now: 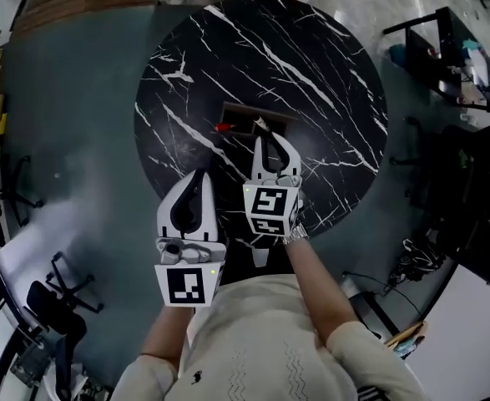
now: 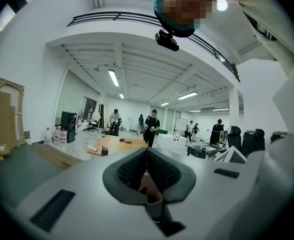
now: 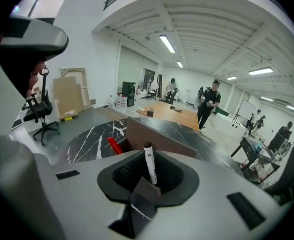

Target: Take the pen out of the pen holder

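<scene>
- Right tongs (image 3: pixel 149 158): jaws clamped on the white pen (image 3: pixel 150 166). Its dark-tipped end pokes out past the tips.
- Pen axis: roughly along the jaws, pointing away from me toward the holder (image 3: pixel 162 134), which sits just beyond the tips.
- Head view: the pen's end shows over the holder's near edge. I cannot tell whether it is clear of the rim.
- Judgement: the next move is a pull back along the pen's own axis, up and toward me, so it doesn't rake the wall.
- Red pen (image 3: pixel 114 145): in the holder, left of my tips, apart from the white one.
- Left tongs (image 2: pixel 147 153): jaws together on nothing, aimed up at the room, well back from the holder. The right hand is nearer.
</scene>
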A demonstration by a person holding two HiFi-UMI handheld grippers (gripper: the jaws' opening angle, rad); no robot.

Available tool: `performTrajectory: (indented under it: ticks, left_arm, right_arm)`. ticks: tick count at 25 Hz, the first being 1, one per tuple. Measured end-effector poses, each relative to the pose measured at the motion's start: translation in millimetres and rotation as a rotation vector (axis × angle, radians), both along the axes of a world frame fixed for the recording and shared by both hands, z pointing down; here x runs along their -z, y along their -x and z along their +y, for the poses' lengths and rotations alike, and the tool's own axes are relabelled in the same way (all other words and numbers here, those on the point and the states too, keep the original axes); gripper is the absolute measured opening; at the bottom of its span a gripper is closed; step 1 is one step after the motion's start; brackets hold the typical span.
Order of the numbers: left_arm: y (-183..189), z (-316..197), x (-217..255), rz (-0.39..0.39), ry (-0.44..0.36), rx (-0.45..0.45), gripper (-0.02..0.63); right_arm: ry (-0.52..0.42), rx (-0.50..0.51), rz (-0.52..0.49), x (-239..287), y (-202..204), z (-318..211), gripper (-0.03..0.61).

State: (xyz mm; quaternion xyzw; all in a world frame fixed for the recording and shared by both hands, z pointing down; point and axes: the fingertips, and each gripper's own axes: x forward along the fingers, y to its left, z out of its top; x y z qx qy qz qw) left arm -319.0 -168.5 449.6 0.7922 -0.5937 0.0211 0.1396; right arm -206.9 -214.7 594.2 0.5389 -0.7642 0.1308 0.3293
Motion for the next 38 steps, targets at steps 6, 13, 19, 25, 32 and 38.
performTrajectory:
  ticks: [6,13,19,25,32,38]
  left_arm:
    - [16,-4,-12,0.015,0.027,0.028,0.012]
    - [24,-4,-15,0.038,0.023,0.024,0.012]
    - [30,1,-19,0.048,0.028,0.039,0.012]
    - [34,11,-19,0.041,0.025,0.038,0.012]
    - [34,19,-15,0.029,0.003,0.026,0.012]
    - [20,26,-4,0.018,-0.012,0.004,0.012]
  right_arm:
    - [0.052,-0.063,0.069,-32,6,-9,0.106]
    - [0.057,-0.115,0.102,-41,4,-22,0.107]
    - [0.013,-0.171,0.136,-44,5,-27,0.106]
    - [-0.05,-0.23,0.206,-42,2,-33,0.106]
    - [-0.069,-0.226,0.135,-31,0,-27,0.083]
    - [-0.145,-0.208,-0.182,22,-10,-13,0.083]
